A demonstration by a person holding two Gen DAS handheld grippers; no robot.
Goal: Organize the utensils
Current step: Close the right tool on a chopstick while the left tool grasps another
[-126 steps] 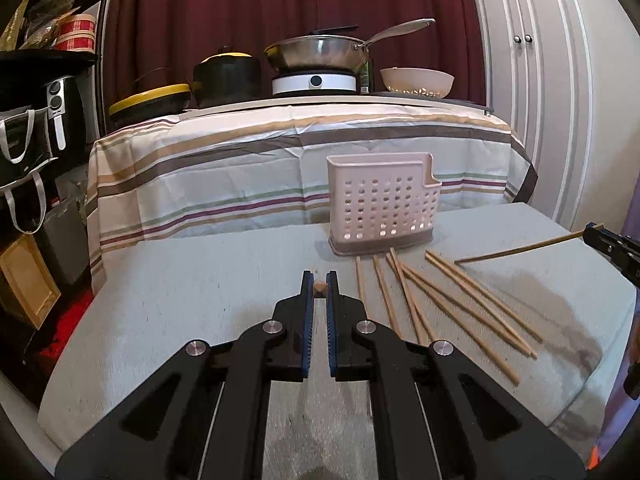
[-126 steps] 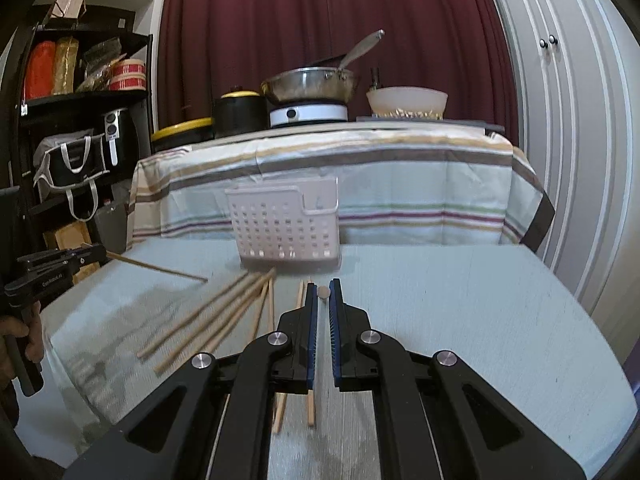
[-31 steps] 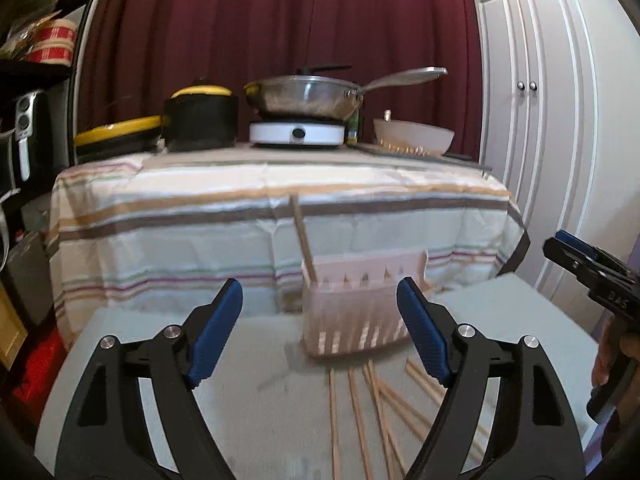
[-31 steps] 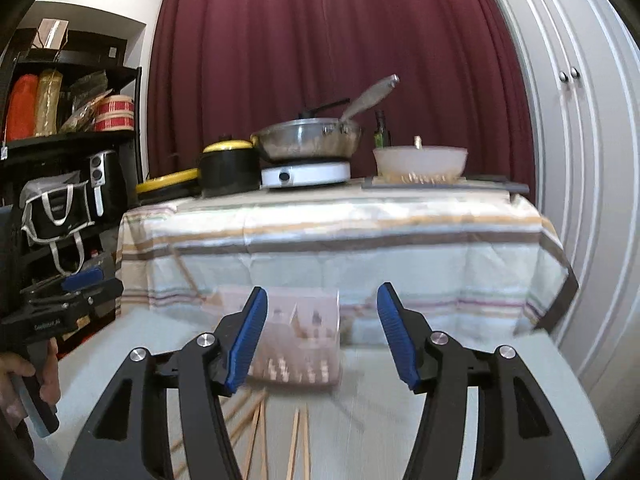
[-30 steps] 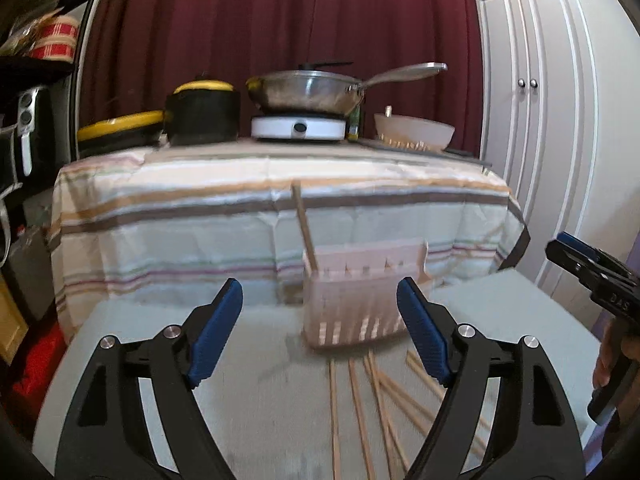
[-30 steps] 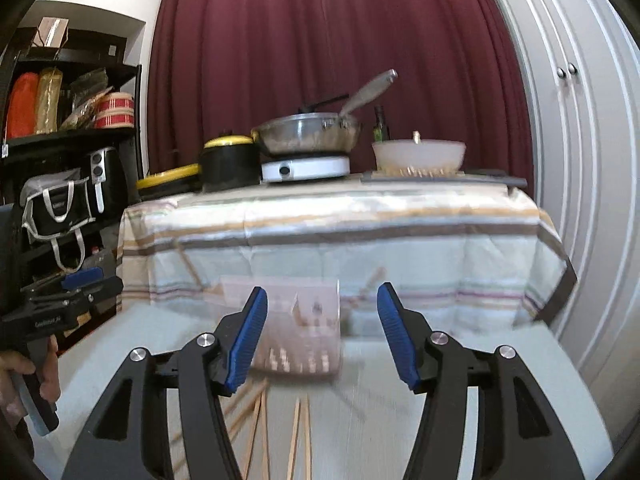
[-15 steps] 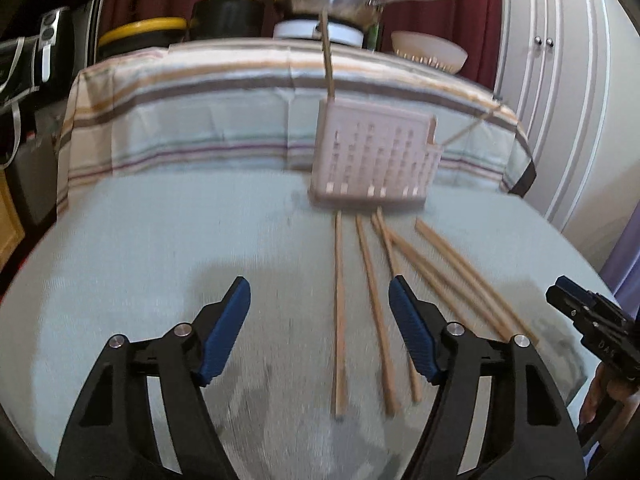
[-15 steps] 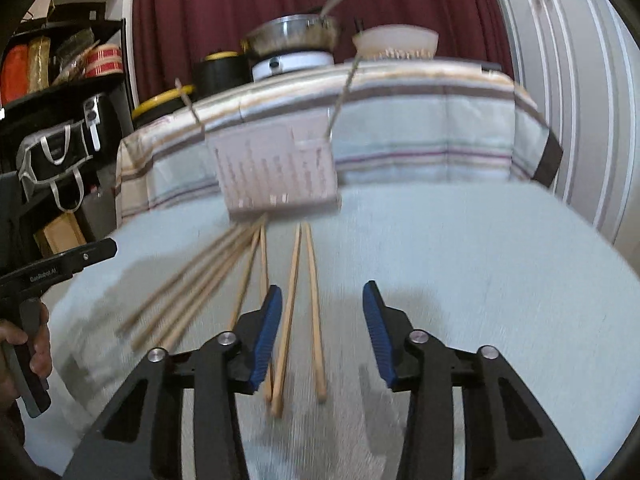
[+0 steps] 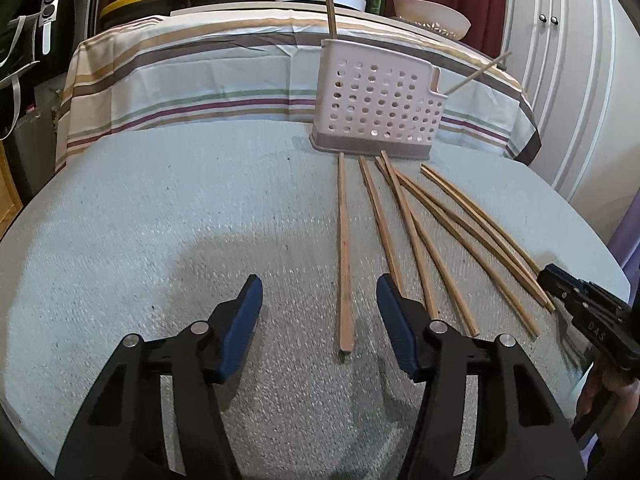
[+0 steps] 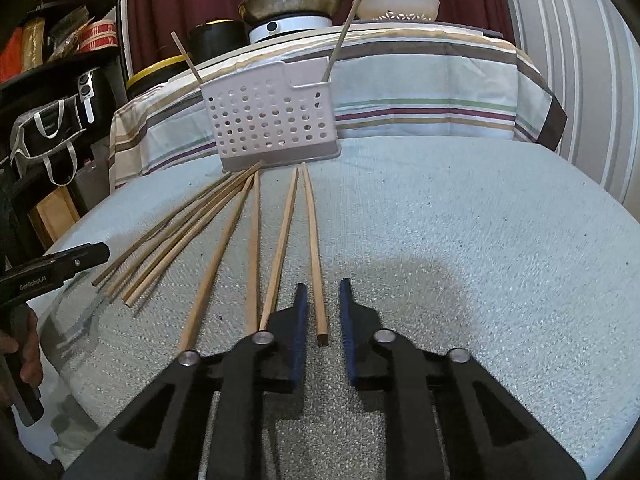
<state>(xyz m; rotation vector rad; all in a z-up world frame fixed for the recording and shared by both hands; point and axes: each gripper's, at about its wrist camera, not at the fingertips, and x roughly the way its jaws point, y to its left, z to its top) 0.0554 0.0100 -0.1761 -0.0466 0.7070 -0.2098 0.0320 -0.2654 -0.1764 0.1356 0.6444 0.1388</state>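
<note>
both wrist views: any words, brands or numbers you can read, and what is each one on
"GenRobot.AI": white lettering on the side of the left gripper, in the right wrist view.
"DAS": faint letters on the side of the right gripper, in the left wrist view; any more is too dim to read.
Packages on the shelf: any print is too blurred to read.
Utensil holder and chopsticks: no text.
</note>
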